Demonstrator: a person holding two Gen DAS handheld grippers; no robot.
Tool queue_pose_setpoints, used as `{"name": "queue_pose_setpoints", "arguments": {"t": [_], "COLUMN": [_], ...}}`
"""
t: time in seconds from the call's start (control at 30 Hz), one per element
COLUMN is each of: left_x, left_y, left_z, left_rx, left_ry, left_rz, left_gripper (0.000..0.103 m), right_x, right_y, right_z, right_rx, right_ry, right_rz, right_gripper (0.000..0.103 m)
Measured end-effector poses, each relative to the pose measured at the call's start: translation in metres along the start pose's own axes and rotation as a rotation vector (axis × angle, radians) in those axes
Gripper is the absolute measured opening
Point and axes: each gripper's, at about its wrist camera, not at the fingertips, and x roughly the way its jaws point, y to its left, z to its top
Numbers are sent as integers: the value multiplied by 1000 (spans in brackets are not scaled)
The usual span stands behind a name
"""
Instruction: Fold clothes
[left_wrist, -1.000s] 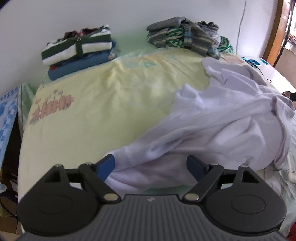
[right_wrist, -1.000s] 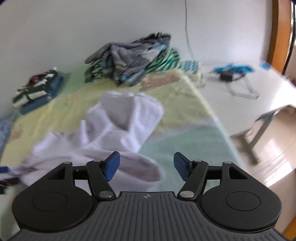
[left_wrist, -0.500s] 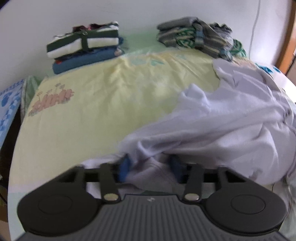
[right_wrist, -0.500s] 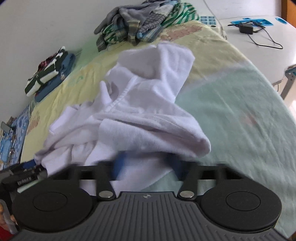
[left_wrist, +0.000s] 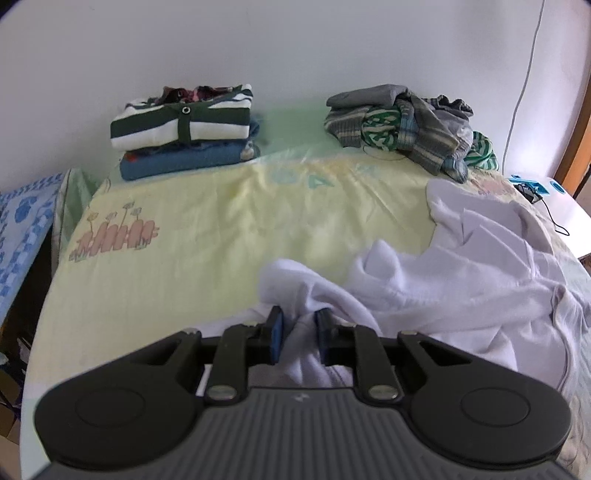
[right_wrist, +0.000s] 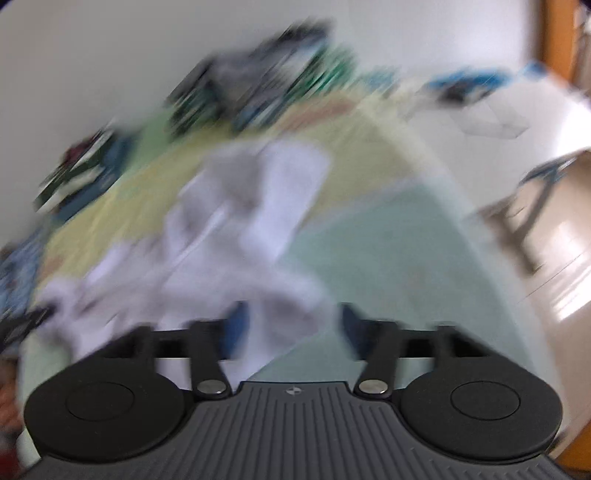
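A: Item one, white garment (left_wrist: 461, 280). Location?

B: Crumpled on the yellow-and-green bedsheet (left_wrist: 229, 229), near edge, spreading away to the right in the left wrist view. Its bulk runs from the left gripper (left_wrist: 297, 334) toward the far right corner of the bed.

A: Left gripper, condition?

B: Jaws nearly together and closing, a bunched fold of the white cloth pinched between the blue pads (left_wrist: 276, 332). A second ago they stood wide with the hem lying slack between them.

A: Right gripper (right_wrist: 291, 330)?

B: Jaws opening, wide apart. The picture is badly smeared; white cloth lies between and ahead of them, but the pads do not look pressed on it. Half a second ago they were drawn in on the fabric.

A: Relation governing the next move?

B: The garment lies ahead and left of the right gripper; the left holds the near edge. Probably the right must retake an edge before the cloth can be spread.

A: Other stock?

B: Folded stack (left_wrist: 184, 138) far left, unfolded heap (left_wrist: 402, 129) far right, both well apart from the work.
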Motion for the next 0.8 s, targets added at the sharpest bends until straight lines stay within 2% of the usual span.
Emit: {"name": "queue_pose_setpoints", "arguments": {"t": [0.07,0.1,0.23,0.3,0.33,0.37,0.4,0.47,0.6,0.63,0.8], "left_x": [1,1,1,0,0,-1,-2,-3,-6,-6,-7], "left_y": [-3,-5,-6,-4,-2,-1,0,2,3,3,2], "left_z": [0,0,0,-1,-3,-4,-5,-7,-5,-4,4], "left_rx": [5,8,6,-4,-11,-16,-18,-23,-24,-27,-34], "left_ry": [2,3,8,10,11,11,12,14,7,4,-9], "left_rz": [-1,-1,0,7,12,14,15,17,13,11,0], "left_gripper": [17,17,17,17,17,16,15,15,15,15,15], "right_x": [10,17,43,46,47,45,42,33,14,9,-10], "right_y": [21,31,64,63,62,60,56,49,40,36,2], "right_z": [-13,-17,-30,-29,-29,-27,-25,-24,-22,-20,-13], "right_rx": [-30,-50,-135,-151,-158,-150,-140,-132,-152,-164,-170], "right_ry": [30,44,76,63,56,50,43,28,-2,-9,-76], "right_rz": [72,73,22,8,1,8,18,28,0,-23,-204], "right_gripper": [70,70,71,70,64,52,47,28,18,12,6]}}
